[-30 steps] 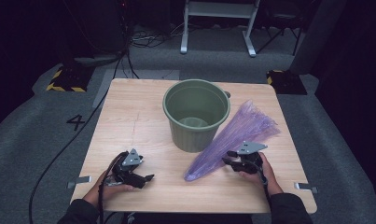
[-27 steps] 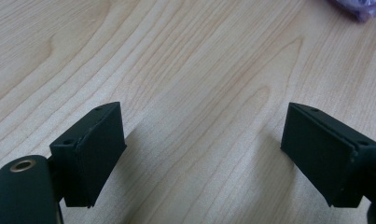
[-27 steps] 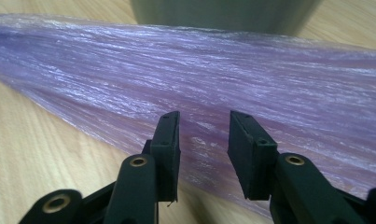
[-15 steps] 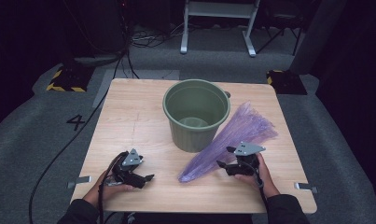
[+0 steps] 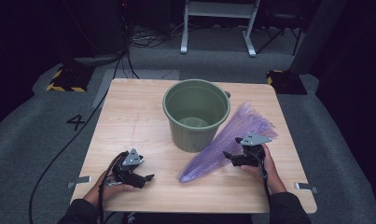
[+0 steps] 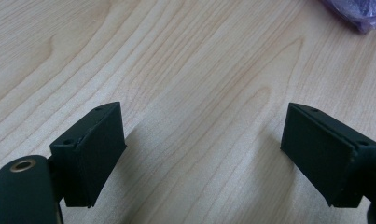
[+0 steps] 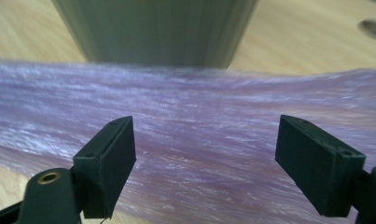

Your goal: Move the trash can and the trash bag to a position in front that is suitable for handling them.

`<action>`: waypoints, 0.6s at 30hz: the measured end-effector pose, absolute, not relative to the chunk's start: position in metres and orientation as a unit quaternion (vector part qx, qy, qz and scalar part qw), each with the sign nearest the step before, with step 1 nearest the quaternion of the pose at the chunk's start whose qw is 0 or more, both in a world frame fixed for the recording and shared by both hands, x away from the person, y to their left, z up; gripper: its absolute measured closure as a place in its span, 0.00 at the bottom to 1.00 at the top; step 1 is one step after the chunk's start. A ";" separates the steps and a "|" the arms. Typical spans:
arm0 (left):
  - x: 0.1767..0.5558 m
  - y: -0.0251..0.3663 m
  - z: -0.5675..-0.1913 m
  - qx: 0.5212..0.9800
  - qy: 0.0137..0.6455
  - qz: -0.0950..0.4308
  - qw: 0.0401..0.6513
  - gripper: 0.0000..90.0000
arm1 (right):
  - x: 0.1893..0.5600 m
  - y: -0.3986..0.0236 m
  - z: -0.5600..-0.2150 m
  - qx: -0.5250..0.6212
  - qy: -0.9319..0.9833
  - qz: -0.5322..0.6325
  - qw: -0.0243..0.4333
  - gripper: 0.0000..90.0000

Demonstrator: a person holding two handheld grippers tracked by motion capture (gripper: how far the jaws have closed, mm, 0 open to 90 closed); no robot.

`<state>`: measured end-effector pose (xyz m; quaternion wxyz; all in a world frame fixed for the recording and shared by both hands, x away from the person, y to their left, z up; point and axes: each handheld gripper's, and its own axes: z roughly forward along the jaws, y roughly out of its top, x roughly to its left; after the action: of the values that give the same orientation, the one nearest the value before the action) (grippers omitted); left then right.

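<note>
Green bucket (image 5: 196,114) touching purple bag (image 5: 227,142), mid-table (image 5: 129,116).

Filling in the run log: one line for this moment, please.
right gripper: jaws just opened, over purple bag | left gripper: open, on table | bucket: upright

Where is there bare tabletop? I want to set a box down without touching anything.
The widest free patch is the light wooden table left of the green plastic bucket, beyond the left hand-held gripper. The right side is crowded: the crumpled purple plastic bag lies slantwise beside the bucket, under the right hand-held gripper.
</note>
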<state>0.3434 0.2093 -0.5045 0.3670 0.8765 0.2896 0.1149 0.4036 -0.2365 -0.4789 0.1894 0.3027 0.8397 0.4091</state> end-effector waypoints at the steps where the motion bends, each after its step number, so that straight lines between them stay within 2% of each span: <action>1: 0.343 0.209 -0.505 0.876 0.291 0.115 0.368 0.15 | 0.407 -0.236 -0.481 0.299 0.847 0.403 0.178 0.22; 7: 0.344 0.209 -0.505 0.876 0.291 0.115 0.367 0.15 | 0.424 -0.233 -0.496 0.302 0.857 0.391 0.143 0.22; 12: 0.344 0.209 -0.505 0.876 0.291 0.116 0.367 0.15 | 0.425 -0.230 -0.501 0.298 0.862 0.391 0.124 0.35; 18: 0.344 0.209 -0.505 0.876 0.291 0.116 0.367 0.15 | 0.426 -0.231 -0.502 0.313 0.854 0.391 0.141 0.52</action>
<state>0.3437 0.2086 -0.5046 0.3675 0.8758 0.2909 0.1156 0.4257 -0.2308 -0.5016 0.1411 0.3126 0.8543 0.3907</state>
